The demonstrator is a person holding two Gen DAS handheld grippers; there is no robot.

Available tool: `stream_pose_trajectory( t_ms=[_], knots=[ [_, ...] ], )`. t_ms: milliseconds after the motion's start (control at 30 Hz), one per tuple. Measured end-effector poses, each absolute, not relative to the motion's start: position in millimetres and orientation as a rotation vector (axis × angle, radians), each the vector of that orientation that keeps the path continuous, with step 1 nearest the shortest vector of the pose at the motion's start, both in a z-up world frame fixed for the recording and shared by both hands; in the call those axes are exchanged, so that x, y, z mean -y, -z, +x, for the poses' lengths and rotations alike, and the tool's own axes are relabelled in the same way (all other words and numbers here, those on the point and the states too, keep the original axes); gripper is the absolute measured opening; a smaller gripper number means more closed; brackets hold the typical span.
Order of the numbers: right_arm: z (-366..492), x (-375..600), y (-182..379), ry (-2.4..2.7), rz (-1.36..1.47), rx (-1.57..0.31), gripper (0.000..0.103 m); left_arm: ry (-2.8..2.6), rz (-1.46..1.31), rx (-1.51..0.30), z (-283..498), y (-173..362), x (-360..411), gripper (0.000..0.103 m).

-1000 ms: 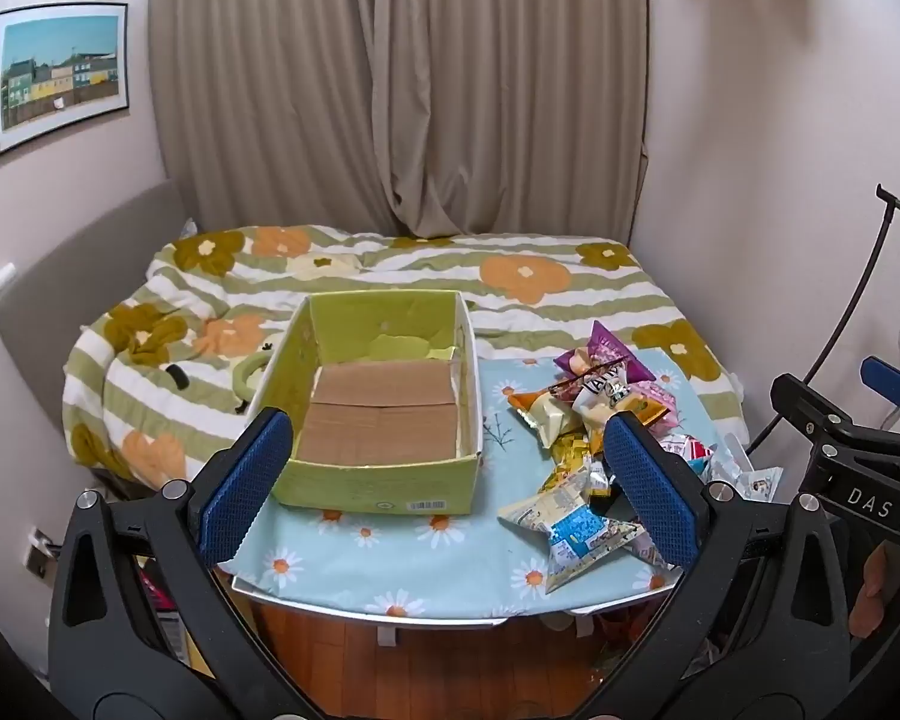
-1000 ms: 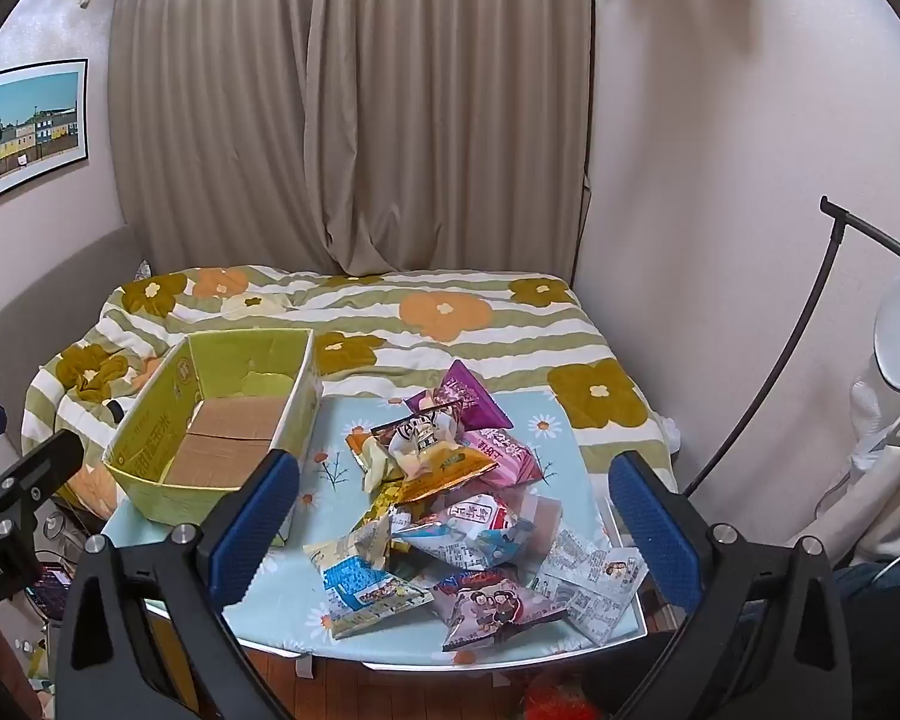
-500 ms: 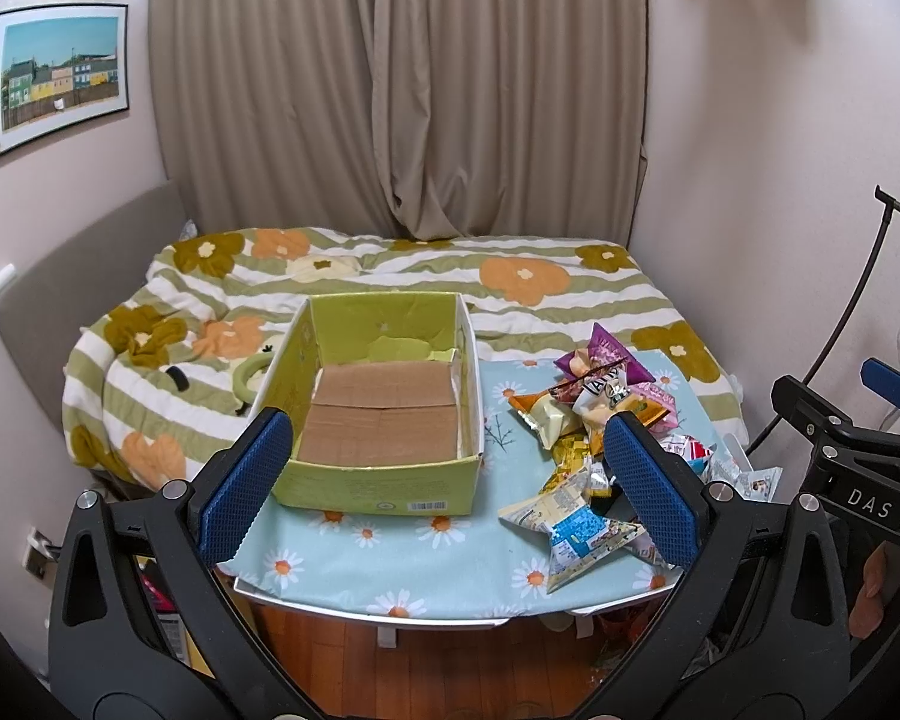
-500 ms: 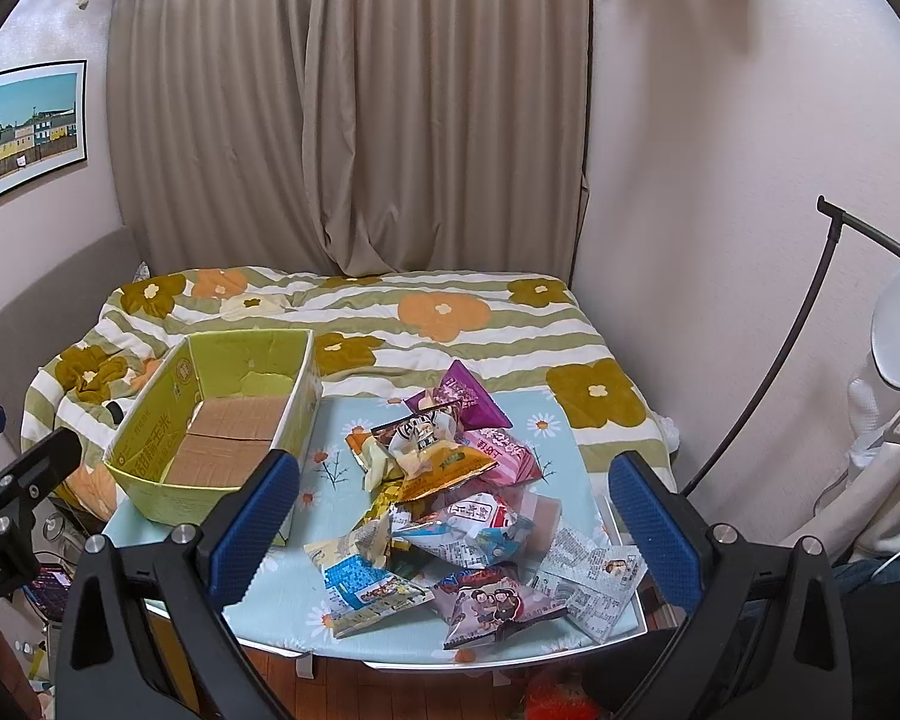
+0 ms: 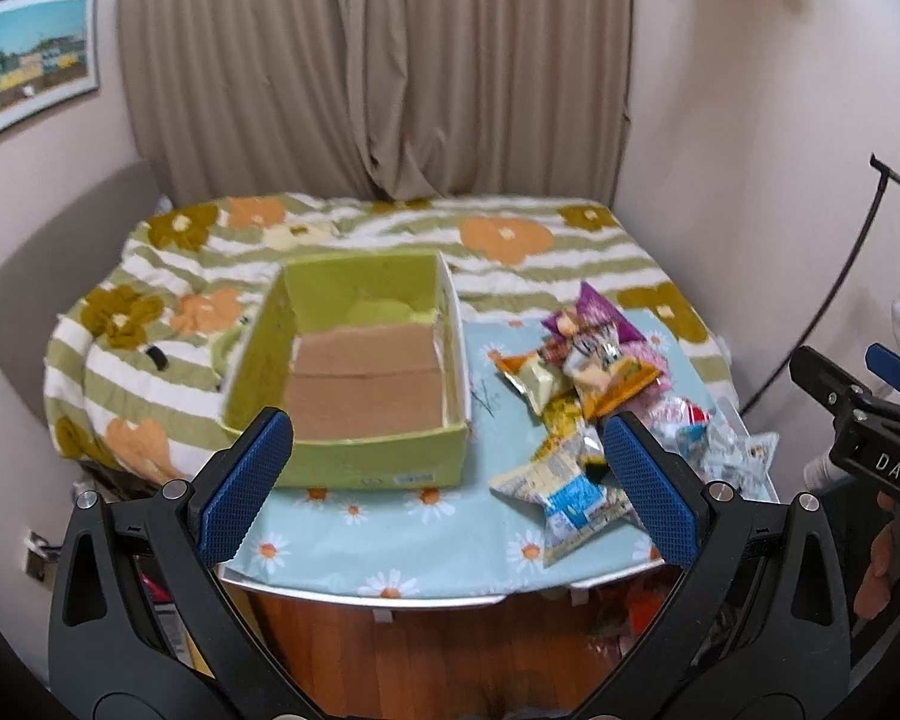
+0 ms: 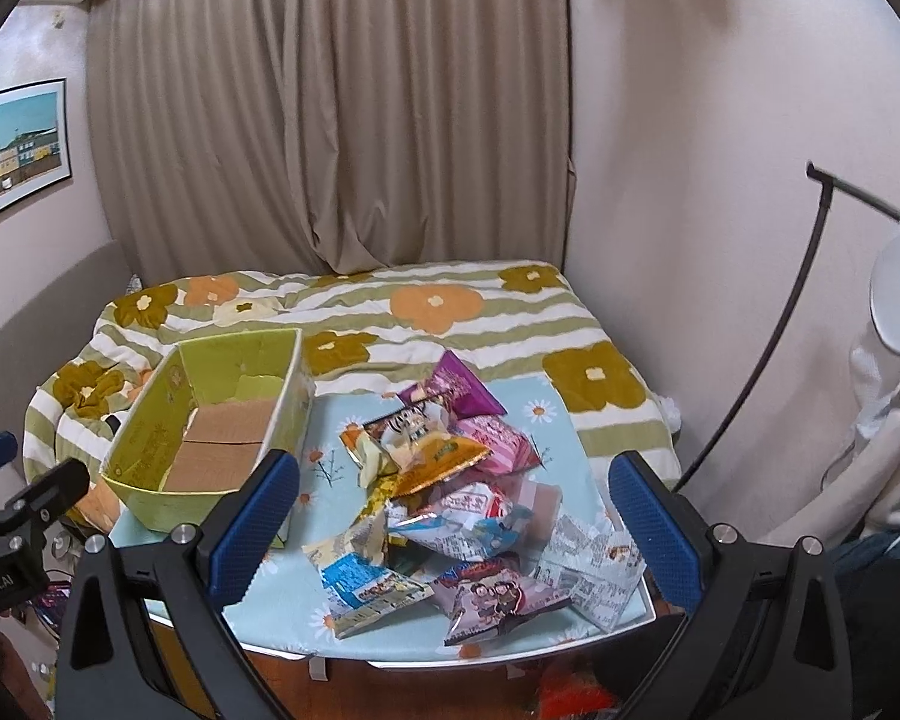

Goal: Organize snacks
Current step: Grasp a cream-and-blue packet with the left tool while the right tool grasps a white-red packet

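An empty green cardboard box point(image 5: 354, 468) point(image 6: 150, 450) with a brown floor sits on the left of a small table with a daisy-print cloth point(image 5: 354, 516) point(image 6: 294, 606). A heap of snack packets point(image 5: 582, 372) point(image 6: 450, 480) lies to the box's right, topped by a purple packet point(image 6: 456, 384). A blue-and-white packet point(image 5: 576, 498) point(image 6: 366, 582) lies nearest the front edge. My left gripper point(image 5: 450, 474) hangs open before the table, holding nothing. My right gripper point(image 6: 450, 522) is open too, empty, in front of the heap.
A bed with a striped flower quilt point(image 5: 510, 252) point(image 6: 438, 306) stands behind the table, with curtains point(image 5: 378, 72) beyond. A black lamp stand point(image 6: 768, 348) curves along the right wall. The wooden floor point(image 5: 450, 654) shows below the table's front edge.
Both views have shifted slightly closer to the table. The box and the packets have not moved, and both grippers remain open.
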State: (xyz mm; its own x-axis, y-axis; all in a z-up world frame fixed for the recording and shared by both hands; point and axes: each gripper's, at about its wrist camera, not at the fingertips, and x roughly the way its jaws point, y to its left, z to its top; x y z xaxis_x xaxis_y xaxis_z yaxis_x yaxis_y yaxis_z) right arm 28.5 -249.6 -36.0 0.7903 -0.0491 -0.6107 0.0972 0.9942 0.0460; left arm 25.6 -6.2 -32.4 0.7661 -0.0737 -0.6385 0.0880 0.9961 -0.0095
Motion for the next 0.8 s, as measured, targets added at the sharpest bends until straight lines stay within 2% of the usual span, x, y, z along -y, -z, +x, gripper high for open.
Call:
stream_pose_trajectory(
  t_ms=[333,800],
  knots=[
    [47.1,274.9,87.9,0.065,0.06,-0.753,0.103,0.144,-0.062,-0.882,71.8,104.9,24.2,0.102],
    [130.2,296.5,185.9,-0.29,-0.132,-0.934,0.103,0.041,-0.155,-1.128,133.3,217.9,86.2,0.102]
  ],
)
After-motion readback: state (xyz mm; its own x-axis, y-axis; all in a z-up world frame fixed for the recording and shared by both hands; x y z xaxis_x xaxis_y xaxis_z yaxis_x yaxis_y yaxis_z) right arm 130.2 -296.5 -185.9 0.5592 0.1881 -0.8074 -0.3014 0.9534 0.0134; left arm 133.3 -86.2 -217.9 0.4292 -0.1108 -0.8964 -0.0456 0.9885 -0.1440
